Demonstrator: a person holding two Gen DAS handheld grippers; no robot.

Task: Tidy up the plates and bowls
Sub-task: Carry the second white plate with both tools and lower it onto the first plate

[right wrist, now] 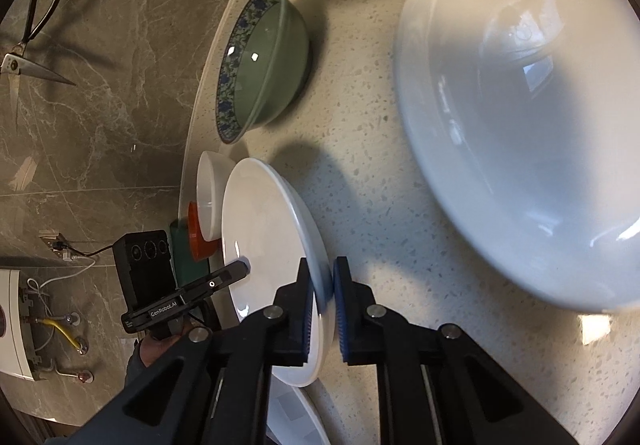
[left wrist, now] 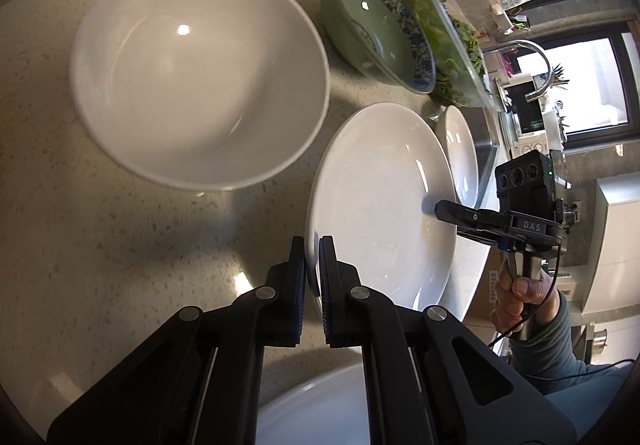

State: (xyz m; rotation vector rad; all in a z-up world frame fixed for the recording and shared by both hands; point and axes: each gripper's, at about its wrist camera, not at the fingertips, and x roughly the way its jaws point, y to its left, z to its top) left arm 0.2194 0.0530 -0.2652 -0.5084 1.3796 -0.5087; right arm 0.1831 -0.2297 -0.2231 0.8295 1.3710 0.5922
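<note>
Both tongs are clamped on the white plate (left wrist: 376,201): the left tongs (left wrist: 312,257) pinch its near rim, and the right tongs (right wrist: 320,285) pinch the opposite edge, the plate held tilted just above the speckled surface (left wrist: 120,245) between the large white bowl (left wrist: 196,77) and a small white bowl (left wrist: 460,149). The step in hand looks like carrying this plate to a stack. The next move calls for both hands moving evenly, keeping the plate clear of the green patterned bowl (right wrist: 264,61).
</note>
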